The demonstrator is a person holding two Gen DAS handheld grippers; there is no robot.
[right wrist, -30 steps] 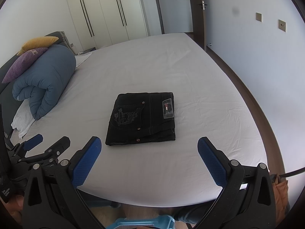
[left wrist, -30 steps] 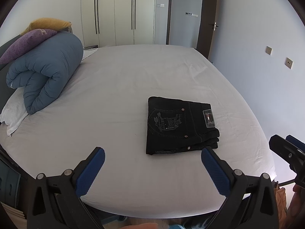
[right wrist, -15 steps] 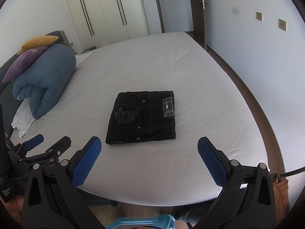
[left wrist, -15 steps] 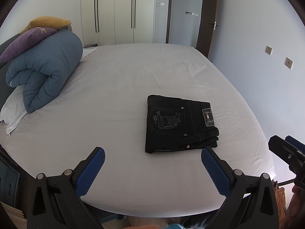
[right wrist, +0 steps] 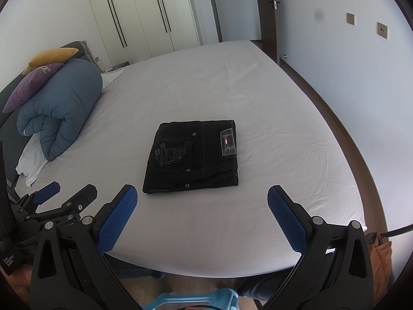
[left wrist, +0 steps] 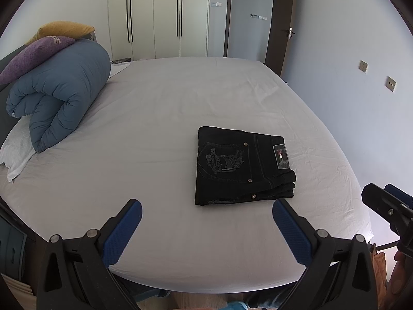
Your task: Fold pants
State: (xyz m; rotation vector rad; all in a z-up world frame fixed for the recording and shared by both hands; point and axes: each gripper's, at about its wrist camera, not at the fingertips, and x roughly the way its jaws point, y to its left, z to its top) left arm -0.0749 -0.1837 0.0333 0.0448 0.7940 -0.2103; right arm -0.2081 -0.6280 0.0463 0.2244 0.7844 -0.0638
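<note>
Pants [left wrist: 242,165]: black denim, folded into a compact, roughly square stack; several layers show at the near right corner, where the edges sit slightly stepped.
Top face: a back pocket [right wrist: 171,152] with pale grey embroidered lettering faces up, with small metal rivets at its corners.
Label: a rectangular patch [left wrist: 280,157] with a red and white mark sits along the waistband on the right side of the stack.
Position: the pants lie flat on the white bed sheet [left wrist: 155,134], toward the near edge of the bed and right of centre in the left wrist view; nothing touches them.
Left gripper [left wrist: 206,228]: jaws spread wide, blue pads apart, holding nothing; it hangs over the near edge of the bed, short of the pants.
Right gripper [right wrist: 202,211]: likewise spread wide and holding nothing, apart from the pants, which appear just beyond and between its fingertips.
Bedding: a rolled blue duvet [left wrist: 59,95] lies at the left on a white pillow [left wrist: 16,152], with a purple cushion [left wrist: 33,56] and a yellow cushion [left wrist: 64,28] on top, well apart from the pants.
Background: white wardrobe doors [left wrist: 155,15] and a dark-framed door [left wrist: 278,23].
</note>
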